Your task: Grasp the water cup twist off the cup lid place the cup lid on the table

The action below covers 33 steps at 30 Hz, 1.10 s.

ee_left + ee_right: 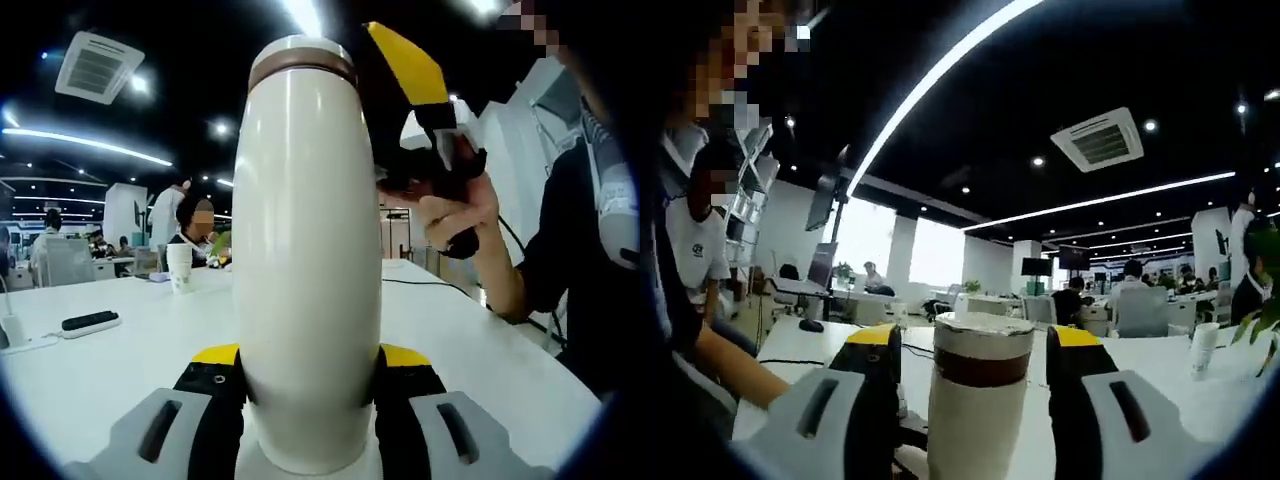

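The tall cream steel water cup (307,260) is being clamped by the left gripper (308,375); its brown-banded cup lid (983,350) is being straddled, contact unclear, by the right gripper (980,375). No writing is readable.

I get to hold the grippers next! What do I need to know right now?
Left gripper: shut on the cup, holding its body upright above the table.
Right gripper: open, jaws on either side of the lid, not yet squeezing it as far as I can tell.
Done: cup grasped.
Left: close the right gripper on the lid, twist it off, and set it on the table.
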### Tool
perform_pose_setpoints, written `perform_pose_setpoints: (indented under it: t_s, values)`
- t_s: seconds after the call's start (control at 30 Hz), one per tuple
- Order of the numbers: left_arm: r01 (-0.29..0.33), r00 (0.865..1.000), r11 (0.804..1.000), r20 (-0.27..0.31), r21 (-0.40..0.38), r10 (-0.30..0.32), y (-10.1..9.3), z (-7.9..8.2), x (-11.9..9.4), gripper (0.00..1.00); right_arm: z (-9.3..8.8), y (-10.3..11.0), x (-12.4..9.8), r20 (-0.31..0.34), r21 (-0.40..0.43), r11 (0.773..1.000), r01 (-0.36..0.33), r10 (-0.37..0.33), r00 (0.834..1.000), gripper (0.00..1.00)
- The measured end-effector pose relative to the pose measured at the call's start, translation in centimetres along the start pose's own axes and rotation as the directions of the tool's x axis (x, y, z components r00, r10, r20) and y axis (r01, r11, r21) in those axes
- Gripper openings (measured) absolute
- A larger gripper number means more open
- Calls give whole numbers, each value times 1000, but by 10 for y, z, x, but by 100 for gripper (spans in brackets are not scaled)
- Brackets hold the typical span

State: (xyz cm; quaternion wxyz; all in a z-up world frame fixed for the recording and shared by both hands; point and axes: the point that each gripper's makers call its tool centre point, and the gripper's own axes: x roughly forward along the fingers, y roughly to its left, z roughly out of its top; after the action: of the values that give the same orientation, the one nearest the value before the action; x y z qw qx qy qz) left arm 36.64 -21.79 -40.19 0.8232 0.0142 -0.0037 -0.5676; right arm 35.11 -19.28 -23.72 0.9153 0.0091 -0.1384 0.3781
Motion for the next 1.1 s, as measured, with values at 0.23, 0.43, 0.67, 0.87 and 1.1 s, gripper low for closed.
perform_pose_setpoints:
  t_s: [0.23, 0.43, 0.67, 0.87, 1.1]
  values:
    - [-2, 1000, 1000, -3, 2, 2, 4, -1, -1, 52, -6, -4, 18, -64, -148, 987, 65, -75, 995, 58]
    - [-2, 1000, 1000, -5, 6, 2, 6, -1, -2, 52, -16, -10, 22, -108, -69, 997, 38, -45, 993, 50]
    - [0, 1000, 1000, -5, 7, 0, 6, -1, -2, 51, -14, -6, 20, -83, -9, 986, -165, 163, 983, 48]
    - [2, 1000, 1000, -5, 8, -2, 5, -1, -2, 51, -14, -1, 20, -55, 53, 915, -400, 402, 914, 48]
    - [3, 1000, 1000, -6, 8, -3, 4, -2, -2, 51, -17, 3, 20, -57, 36, 835, -549, 550, 833, 48]
